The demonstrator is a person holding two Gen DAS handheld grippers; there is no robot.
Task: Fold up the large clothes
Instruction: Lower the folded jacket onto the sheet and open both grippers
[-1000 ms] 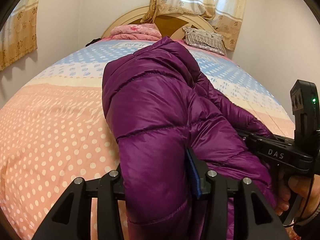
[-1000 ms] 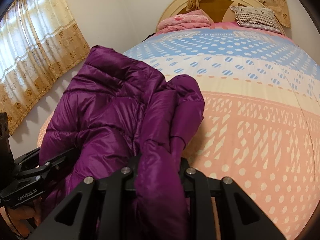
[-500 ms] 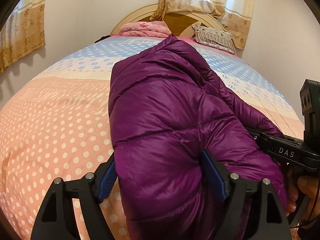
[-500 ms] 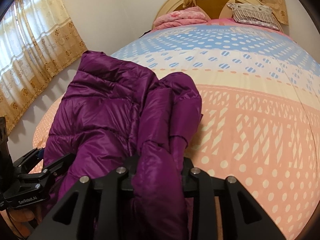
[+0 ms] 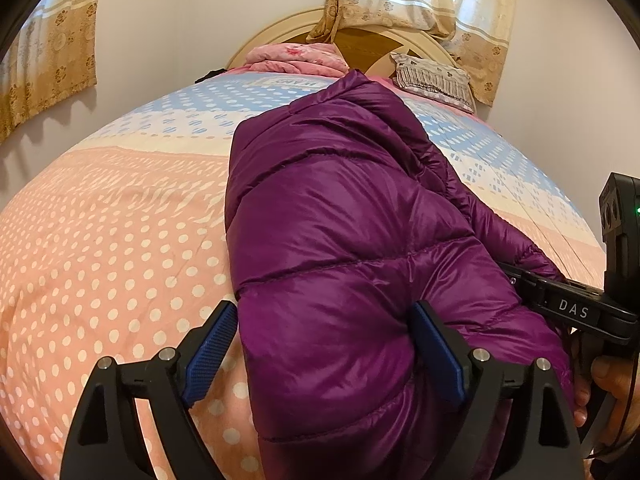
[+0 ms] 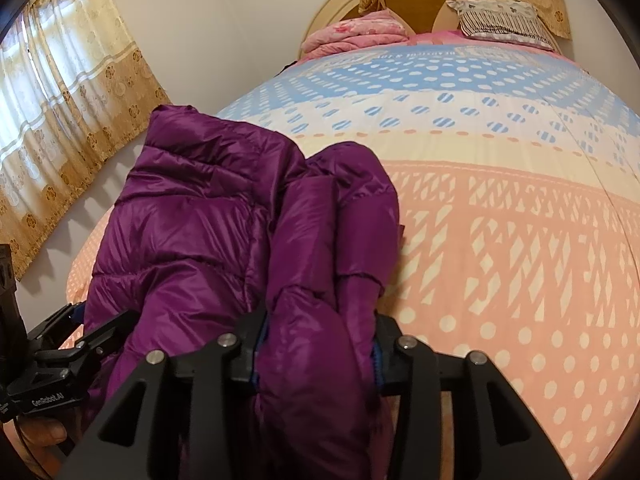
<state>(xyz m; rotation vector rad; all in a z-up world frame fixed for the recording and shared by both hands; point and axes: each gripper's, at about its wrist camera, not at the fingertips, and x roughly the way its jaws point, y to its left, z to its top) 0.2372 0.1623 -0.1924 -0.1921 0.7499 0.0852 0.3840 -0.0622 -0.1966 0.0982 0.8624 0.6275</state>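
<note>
Glossy purple jacket (image 5: 340, 248) on pink, white-dotted bedspread (image 5: 100, 248).

This is a bedroom in a home. A big bed (image 5: 120, 248) fills most of the room, with a soft cover in pink, cream and blue that has white dots all over it, and at the far end there is a round cream headboard (image 5: 280, 30), a folded pink blanket (image 5: 296, 56) and a small pillow (image 5: 432, 76) with a fringe. Yellow curtains (image 6: 60, 120) with little flowers hang over the windows, light comes through them, and the walls are plain and pale, like in a room where someone sleeps
</note>
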